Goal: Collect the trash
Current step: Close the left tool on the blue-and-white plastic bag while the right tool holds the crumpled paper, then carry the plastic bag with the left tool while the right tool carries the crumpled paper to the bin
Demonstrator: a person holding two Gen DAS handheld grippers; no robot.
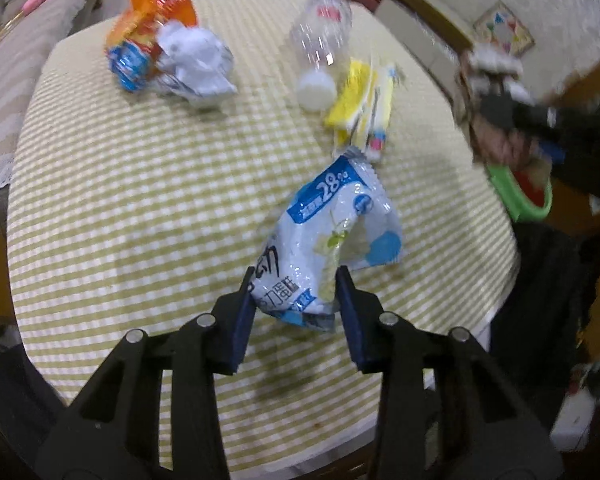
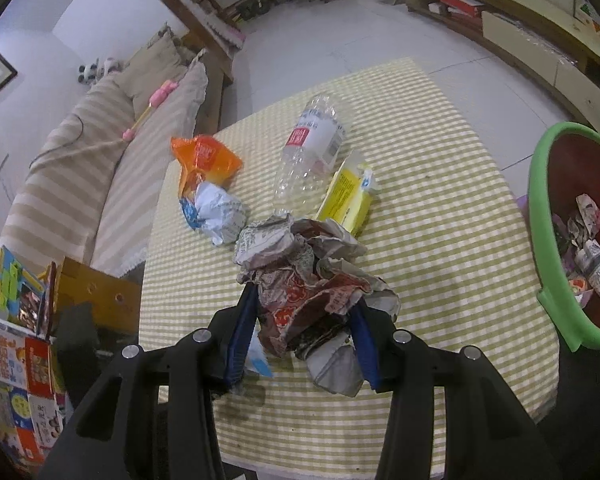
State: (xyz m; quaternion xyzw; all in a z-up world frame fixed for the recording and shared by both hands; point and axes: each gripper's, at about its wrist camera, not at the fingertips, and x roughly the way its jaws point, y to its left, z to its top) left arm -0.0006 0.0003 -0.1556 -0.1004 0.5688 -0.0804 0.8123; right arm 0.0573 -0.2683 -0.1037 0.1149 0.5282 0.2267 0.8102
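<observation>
Left gripper (image 1: 296, 300) pinches the light, crinkly blue-and-white wrapper (image 1: 332, 236) at its 6 o'clock end, while the right gripper (image 2: 306, 320) clamps soft crumpled newspaper (image 2: 308, 272) mid-wad, bin (image 2: 540, 240) at 3 o'clock.

Each unit is showing matte black moulded linkage arms with triangular cut-outs. Round silver pivot pins are sitting at the joints. The left gripper (image 1: 296, 284) and right gripper (image 2: 306, 304) are carrying flat dark-blue fingers (image 1: 242, 320).

we saw the right gripper (image 1: 496, 80) in the left wrist view only as a motion-blurred smear. green bin (image 2: 548, 240) was cut off at the frame edge, contents partly hidden.
</observation>
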